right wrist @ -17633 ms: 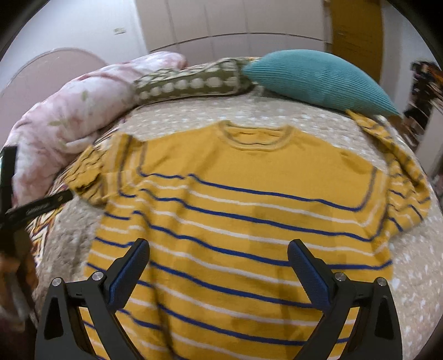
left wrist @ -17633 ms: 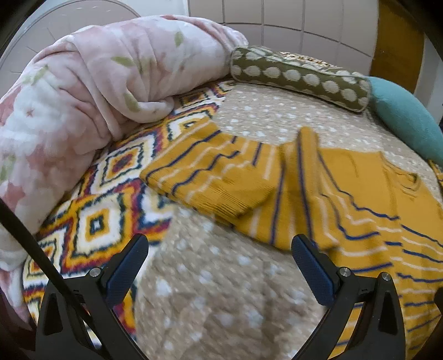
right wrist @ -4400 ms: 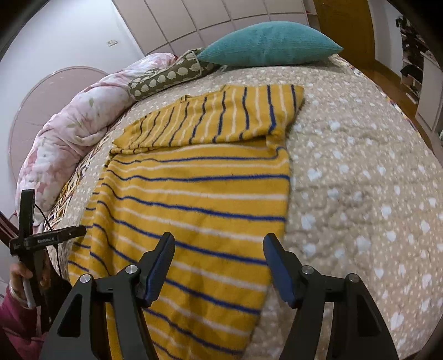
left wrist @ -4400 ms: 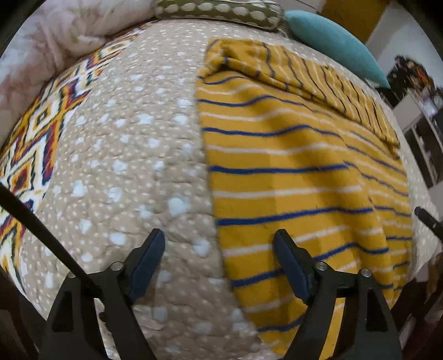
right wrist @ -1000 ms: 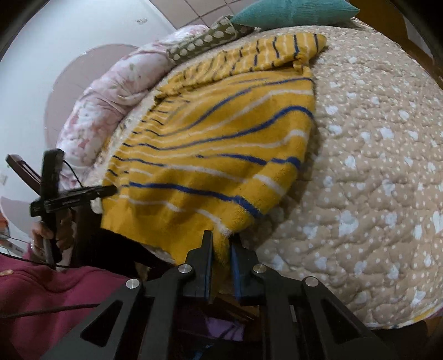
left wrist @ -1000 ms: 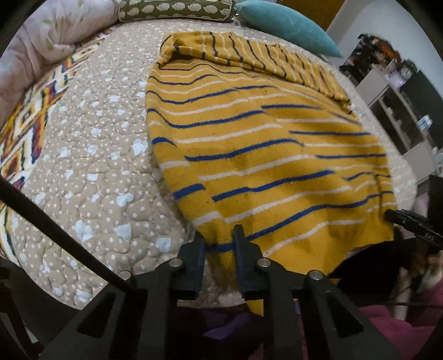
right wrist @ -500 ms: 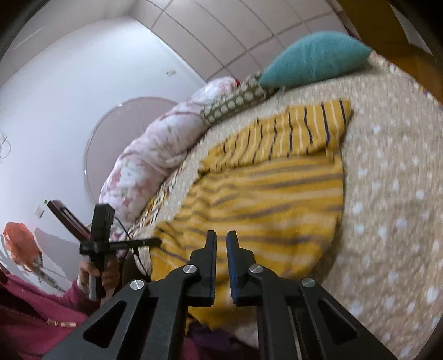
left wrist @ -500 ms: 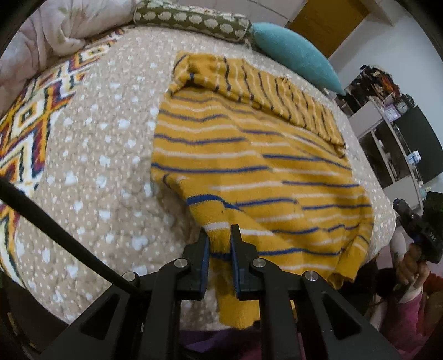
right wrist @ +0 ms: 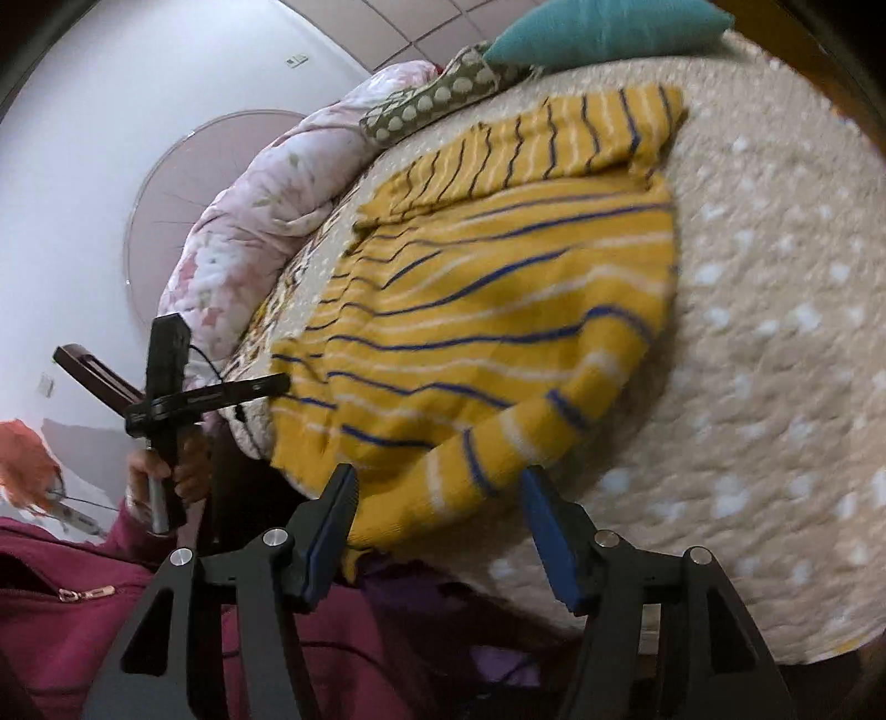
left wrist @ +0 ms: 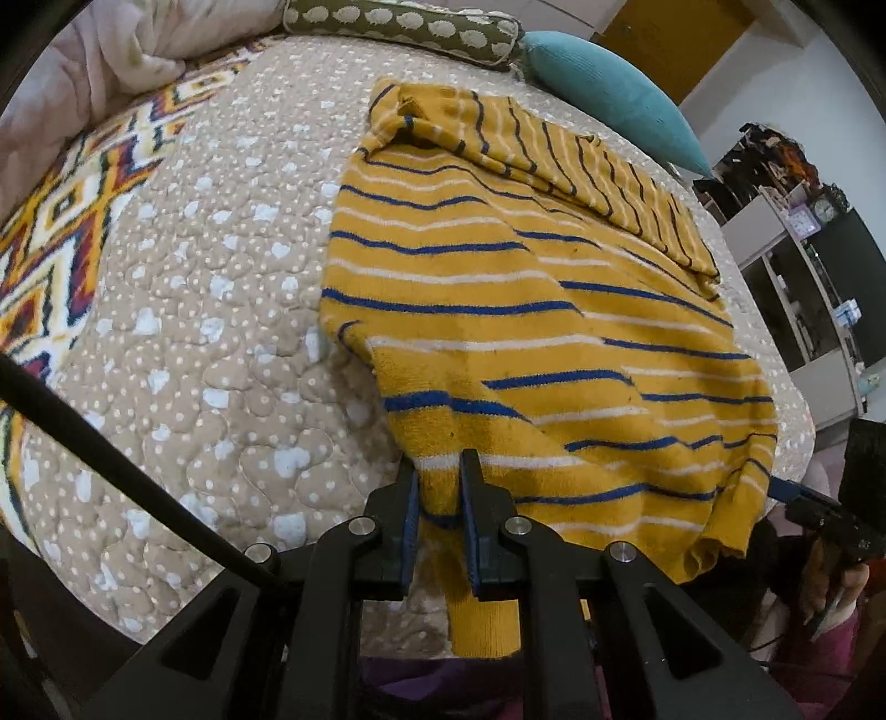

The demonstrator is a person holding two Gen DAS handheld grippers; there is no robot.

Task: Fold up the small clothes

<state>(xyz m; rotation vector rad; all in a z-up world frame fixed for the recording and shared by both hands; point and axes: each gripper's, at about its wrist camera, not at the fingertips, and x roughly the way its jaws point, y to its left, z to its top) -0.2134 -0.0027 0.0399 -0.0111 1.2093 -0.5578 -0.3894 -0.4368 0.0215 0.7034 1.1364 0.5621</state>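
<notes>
Your left gripper [left wrist: 438,501] is clenched on the near left corner of the yellow striped sweater [left wrist: 526,299], its blue pads pressed onto the hem with a strip of knit hanging out below them. Your right gripper [right wrist: 440,518] stands wide, nothing pinched; the sweater's other near corner droops in the gap between its fingers, and because that view is blurred you cannot be sure whether the cloth brushes either pad.

The sweater lies on the bed, over a beige quilt [left wrist: 221,310] dotted with white, with its sleeves folded across the far end and its near hem lifted off the quilt. At the head of the bed sit a teal pillow [left wrist: 603,94] and an olive bolster [left wrist: 398,27] with pale spots. A pink floral duvet [right wrist: 249,221] is bunched along the left side, just beside a patterned blanket [left wrist: 50,221] in orange, white and dark red.

Only the left wrist view shows the shelves [left wrist: 803,277] and clutter past the right side of the bed, along with the tip of your right gripper at the edge. Only the right wrist view shows your left hand [right wrist: 177,471] gripping its handle, your maroon sleeve [right wrist: 72,598], the white wall and the rounded headboard [right wrist: 183,183].
</notes>
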